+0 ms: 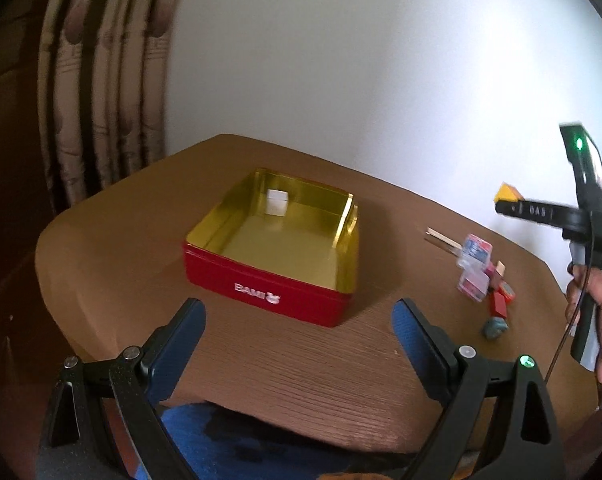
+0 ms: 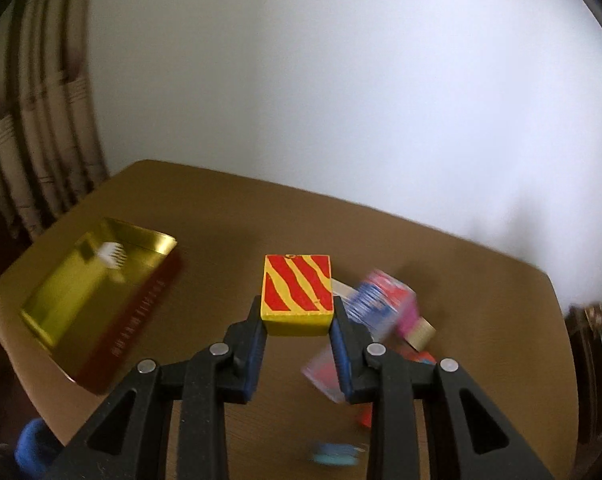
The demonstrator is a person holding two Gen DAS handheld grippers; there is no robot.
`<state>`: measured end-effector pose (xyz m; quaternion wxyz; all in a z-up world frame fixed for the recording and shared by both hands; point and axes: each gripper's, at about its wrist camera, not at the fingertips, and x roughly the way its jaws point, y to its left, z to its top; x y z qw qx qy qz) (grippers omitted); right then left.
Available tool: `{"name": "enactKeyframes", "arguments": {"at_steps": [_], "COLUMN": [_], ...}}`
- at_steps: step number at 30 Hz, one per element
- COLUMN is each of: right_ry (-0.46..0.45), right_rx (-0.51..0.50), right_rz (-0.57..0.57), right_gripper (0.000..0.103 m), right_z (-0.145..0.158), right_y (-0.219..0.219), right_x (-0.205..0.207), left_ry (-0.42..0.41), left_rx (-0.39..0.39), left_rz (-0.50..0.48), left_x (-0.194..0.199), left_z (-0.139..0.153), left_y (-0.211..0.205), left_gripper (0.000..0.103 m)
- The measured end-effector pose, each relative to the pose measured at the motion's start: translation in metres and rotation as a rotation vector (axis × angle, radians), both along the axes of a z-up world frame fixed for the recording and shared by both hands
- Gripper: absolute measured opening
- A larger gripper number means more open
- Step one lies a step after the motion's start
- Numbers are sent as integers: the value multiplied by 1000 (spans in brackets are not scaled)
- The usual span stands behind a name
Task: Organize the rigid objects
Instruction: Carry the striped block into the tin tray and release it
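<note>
A red tin (image 1: 261, 290) with a gold inside stands on the brown table; a small white cube (image 1: 276, 202) lies in its far part. My left gripper (image 1: 299, 332) is open and empty just in front of the tin. My right gripper (image 2: 297, 316) is shut on a yellow block with red stripes (image 2: 297, 294) and holds it above the table, right of the tin (image 2: 113, 320). In the left wrist view the right gripper (image 1: 509, 200) is up at the right with the block (image 1: 508, 192) in it.
A cluster of small objects lies at the table's right: clear plastic boxes (image 1: 475, 266), red blocks (image 1: 501, 304), a blue-grey piece (image 1: 495, 327) and a wooden stick (image 1: 443, 238). A white wall stands behind, curtains (image 1: 101, 100) at the left.
</note>
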<state>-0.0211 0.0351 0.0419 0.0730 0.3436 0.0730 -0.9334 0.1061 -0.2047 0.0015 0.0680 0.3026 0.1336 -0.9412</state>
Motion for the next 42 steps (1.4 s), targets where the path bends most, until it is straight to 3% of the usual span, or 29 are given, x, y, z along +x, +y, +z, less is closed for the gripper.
{"name": "enactKeyframes", "arguments": {"at_steps": [10,16,23,33,42], "right_ry": [-17,-70,-213,-302,-334], "right_rx": [-12,1,25,21,36], "right_rz": [188,320,492,543,531], "right_gripper": [30,30,30,30,30], "right_z": [17,-4,-49,-91,-103], "right_y": [-118,-184,-251,-285,-288], "right_x": [-4,-1,-8,-4,-9], "left_ry": [8,-32,-54,-91,-104], "left_rx": [9,62,96,131,142], "left_rz": [68,120,178,189,196], "left_x": [2,-2,-2,-11,-12], "left_z": [-1,-10,-16,-25,-26], "left_y": [-17,-33,-46,-54,-59], "left_gripper": [93,92,92,92,93]}}
